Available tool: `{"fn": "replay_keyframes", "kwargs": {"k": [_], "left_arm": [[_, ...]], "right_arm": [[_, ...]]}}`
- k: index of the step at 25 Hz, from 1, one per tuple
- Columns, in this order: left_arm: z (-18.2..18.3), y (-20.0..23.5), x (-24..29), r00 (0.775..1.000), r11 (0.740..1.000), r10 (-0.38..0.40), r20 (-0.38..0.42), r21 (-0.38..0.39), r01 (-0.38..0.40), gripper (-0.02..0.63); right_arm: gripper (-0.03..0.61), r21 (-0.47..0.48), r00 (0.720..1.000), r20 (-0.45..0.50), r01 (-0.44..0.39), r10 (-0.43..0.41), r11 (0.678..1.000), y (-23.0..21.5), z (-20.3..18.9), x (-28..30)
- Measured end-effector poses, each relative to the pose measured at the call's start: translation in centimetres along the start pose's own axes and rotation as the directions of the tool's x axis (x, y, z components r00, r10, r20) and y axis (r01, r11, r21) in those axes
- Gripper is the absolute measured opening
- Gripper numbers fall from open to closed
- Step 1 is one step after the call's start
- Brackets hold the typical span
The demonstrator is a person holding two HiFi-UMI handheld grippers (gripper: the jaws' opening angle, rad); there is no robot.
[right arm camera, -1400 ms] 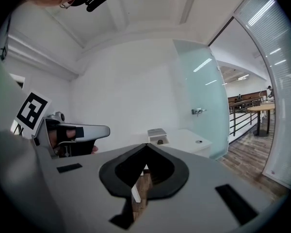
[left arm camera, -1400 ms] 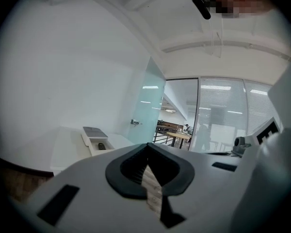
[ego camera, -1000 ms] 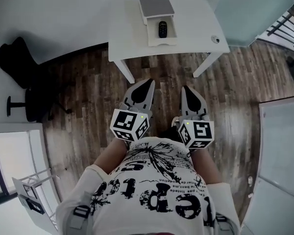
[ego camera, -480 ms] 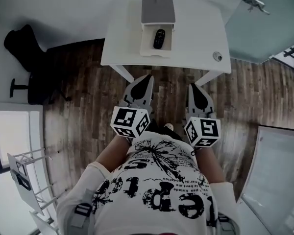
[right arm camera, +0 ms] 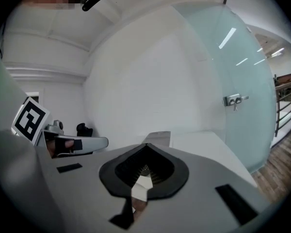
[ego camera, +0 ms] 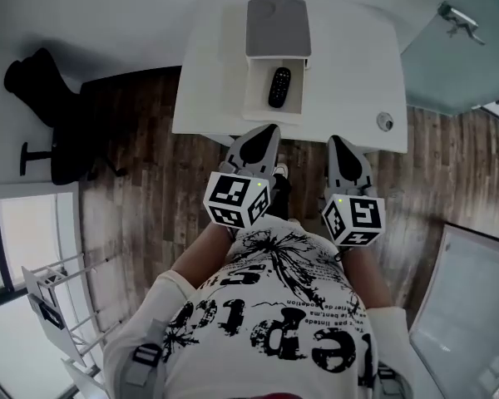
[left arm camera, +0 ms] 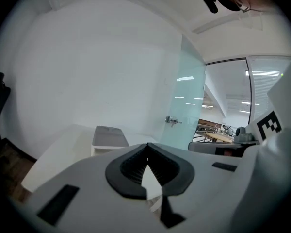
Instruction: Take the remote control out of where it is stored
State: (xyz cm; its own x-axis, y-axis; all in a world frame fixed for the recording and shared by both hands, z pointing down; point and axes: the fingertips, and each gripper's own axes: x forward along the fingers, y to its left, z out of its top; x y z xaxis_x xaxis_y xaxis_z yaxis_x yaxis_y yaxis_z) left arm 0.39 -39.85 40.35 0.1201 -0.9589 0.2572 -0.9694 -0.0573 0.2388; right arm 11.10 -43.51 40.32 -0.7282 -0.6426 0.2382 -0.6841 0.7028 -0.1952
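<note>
A black remote control [ego camera: 279, 87] lies in the open drawer [ego camera: 259, 98] of a small white box with a grey top [ego camera: 277, 27] on the white table [ego camera: 208, 73]. My left gripper [ego camera: 270, 130] is shut and empty, its tip at the table's near edge just short of the drawer. To its right, my right gripper [ego camera: 338, 141] is also shut and empty at that same edge. In the left gripper view the closed left gripper [left arm camera: 147, 145] points at the grey-topped box [left arm camera: 109, 137]. The right gripper view shows the closed right gripper [right arm camera: 146, 146] below the grey-topped box [right arm camera: 158, 138]; the remote is hidden there.
A small round fitting [ego camera: 385, 121] sits at the table's right front corner. A black chair [ego camera: 46, 131] stands left of the table. A frosted glass door with a handle [ego camera: 459, 22] is at the right, and a white rack [ego camera: 50, 306] at lower left. The floor is wood.
The person has walked up to the table. Both grippers have moved forward from over the floor to the table's near edge, still shut and side by side.
</note>
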Motion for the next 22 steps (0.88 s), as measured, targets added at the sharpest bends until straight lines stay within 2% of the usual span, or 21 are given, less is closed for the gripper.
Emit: {"fn": "replay_keyframes", "kwargs": {"k": [5, 9, 16, 22], "left_arm": [[2.8, 2.6, 5.8, 0.997, 0.997, -0.08, -0.009, 0.01, 0.08, 0.006], [2.6, 5.3, 9.3, 0.991, 0.993, -0.118, -0.067, -0.028, 0.117, 0.006], [0.0, 9.0, 13.5, 0.984, 0.997, -0.056, -0.167, -0.069, 0.045, 0.006], [-1.5, 10.9, 16.2, 0.978, 0.992, 0.04, -0.207, -0.109, -0.064, 0.006]], "right_arm": [[-0.003, -0.036, 1.0, -0.003, 0.029, -0.029, 0.999, -1.0, 2.9, 6.9], [-0.002, -0.028, 0.998, -0.031, 0.056, -0.057, 0.998, -2.4, 3.4, 11.4], [-0.003, -0.024, 0.992, -0.123, 0.018, -0.021, 1.0, -3.7, 1.9, 16.7], [-0.002, -0.008, 0.984, -0.174, -0.03, 0.028, 1.0, -5.6, 1.1, 20.2]]}}
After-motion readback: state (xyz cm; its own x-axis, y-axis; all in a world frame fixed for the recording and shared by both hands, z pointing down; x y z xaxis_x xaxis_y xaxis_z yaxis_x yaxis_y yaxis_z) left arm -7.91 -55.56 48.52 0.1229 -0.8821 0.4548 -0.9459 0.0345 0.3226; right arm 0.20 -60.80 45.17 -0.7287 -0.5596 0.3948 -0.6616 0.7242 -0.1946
